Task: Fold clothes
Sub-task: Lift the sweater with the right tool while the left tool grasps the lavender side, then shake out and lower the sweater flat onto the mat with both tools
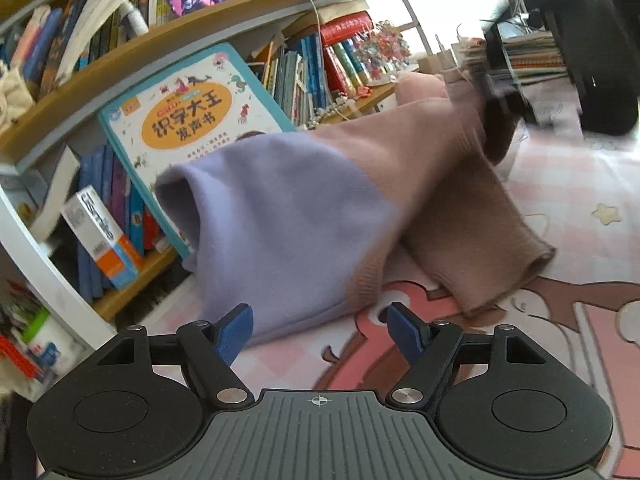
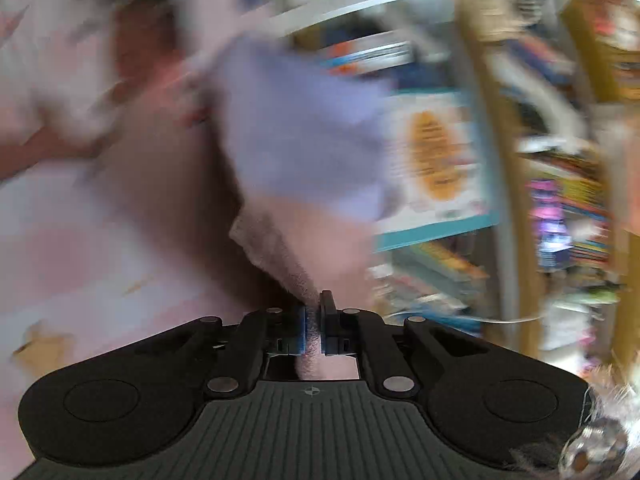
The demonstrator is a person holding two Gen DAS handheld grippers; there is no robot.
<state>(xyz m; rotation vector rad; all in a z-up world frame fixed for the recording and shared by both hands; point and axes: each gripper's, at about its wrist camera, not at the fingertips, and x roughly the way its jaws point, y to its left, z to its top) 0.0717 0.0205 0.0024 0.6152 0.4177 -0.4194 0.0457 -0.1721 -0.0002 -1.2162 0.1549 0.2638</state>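
Knit sweater [image 1: 280,216], lilac and dusty pink with a brown sleeve: lifted at one end, its lower edge resting on the pink patterned play mat [image 1: 560,208] beside the bookshelf [image 1: 132,52]. Left gripper [image 1: 320,332]: jaws spread wide, empty, just short of the lilac hem. Right gripper [image 2: 314,320]: jaws clamped on the sweater's pink ribbed edge; view heavily blurred.

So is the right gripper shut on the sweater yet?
Shut: the right gripper pinches the sweater hem between its closed pads.
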